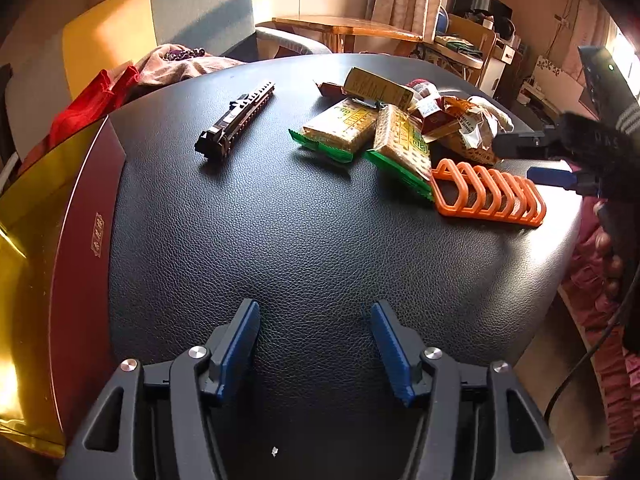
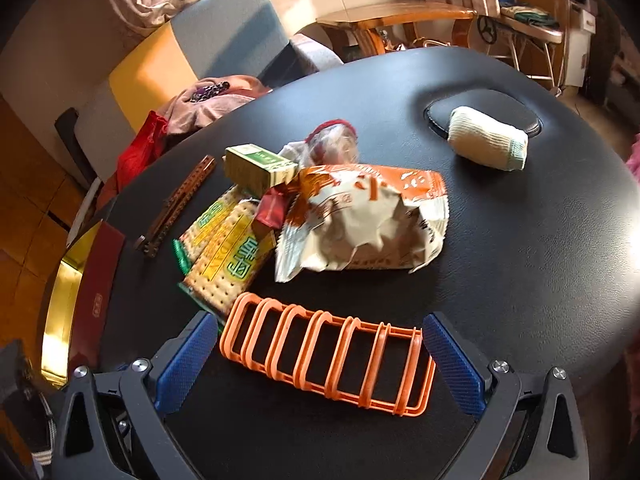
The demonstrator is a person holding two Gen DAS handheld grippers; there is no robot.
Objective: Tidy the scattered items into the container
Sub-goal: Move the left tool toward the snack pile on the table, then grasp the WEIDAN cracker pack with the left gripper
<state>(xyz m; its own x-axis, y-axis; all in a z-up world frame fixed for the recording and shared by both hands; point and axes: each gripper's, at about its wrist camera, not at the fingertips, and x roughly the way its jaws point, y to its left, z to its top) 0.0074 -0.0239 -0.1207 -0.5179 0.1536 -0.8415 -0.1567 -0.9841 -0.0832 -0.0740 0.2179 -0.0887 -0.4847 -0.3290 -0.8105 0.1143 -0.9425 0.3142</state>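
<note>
An orange plastic rack (image 2: pixel 328 356) lies on the black leather table between the wide-open fingers of my right gripper (image 2: pixel 320 344); the fingers flank its ends without clamping. Beyond it lie cracker packs (image 2: pixel 224 256), a white-orange snack bag (image 2: pixel 360 220), a green-yellow box (image 2: pixel 260 166) and a rolled white sock (image 2: pixel 488 144). My left gripper (image 1: pixel 314 344) is open and empty over bare table. A dark brown comb-like bar (image 1: pixel 236 120) lies ahead left of it. The red box with gold lining (image 1: pixel 72 264) sits at the table's left edge. The rack (image 1: pixel 488 192) also shows at right.
A red cloth (image 1: pixel 92 108) and a pink cloth (image 1: pixel 180 64) lie beyond the box at the table's far left. A grey-yellow armchair (image 1: pixel 192 12) and a wooden table (image 1: pixel 344 28) stand behind. The right gripper (image 1: pixel 552 172) shows at the right edge of the left wrist view.
</note>
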